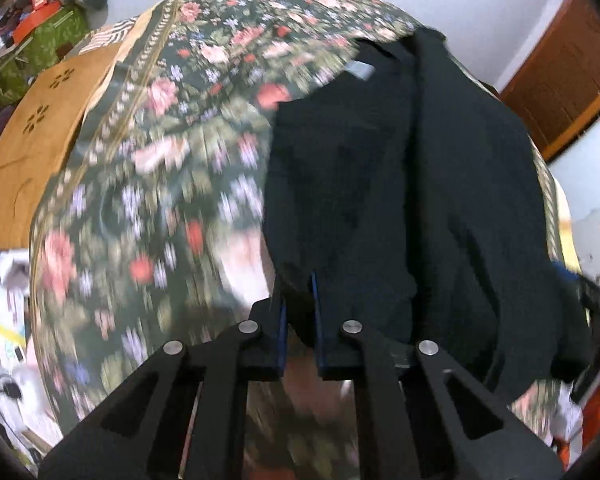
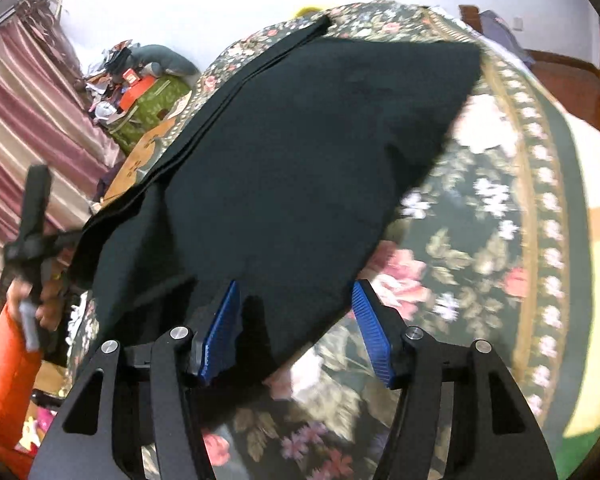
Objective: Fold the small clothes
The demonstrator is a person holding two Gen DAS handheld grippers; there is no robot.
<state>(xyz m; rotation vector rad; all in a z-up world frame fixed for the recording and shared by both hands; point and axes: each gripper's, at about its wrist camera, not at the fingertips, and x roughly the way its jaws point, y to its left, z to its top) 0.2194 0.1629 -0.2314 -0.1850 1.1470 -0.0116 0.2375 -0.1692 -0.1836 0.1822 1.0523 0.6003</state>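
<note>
1. The black garment (image 1: 400, 184) lies on the floral bedspread (image 1: 152, 152), one side already folded over.
2. Left gripper (image 1: 300, 312): clamped on the near hem.
3. Right gripper (image 2: 296, 328): jaws apart, astride the hem, not gripping.
4. Remaining: further folds.

Floral bedspread (image 1: 160, 152), striped curtain (image 2: 28, 92), wooden door (image 1: 572, 76).

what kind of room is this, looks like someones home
Most likely a lived-in bedroom: a black garment lies on a floral bedspread, striped curtains hang at one side, and a wooden door stands behind.
</note>
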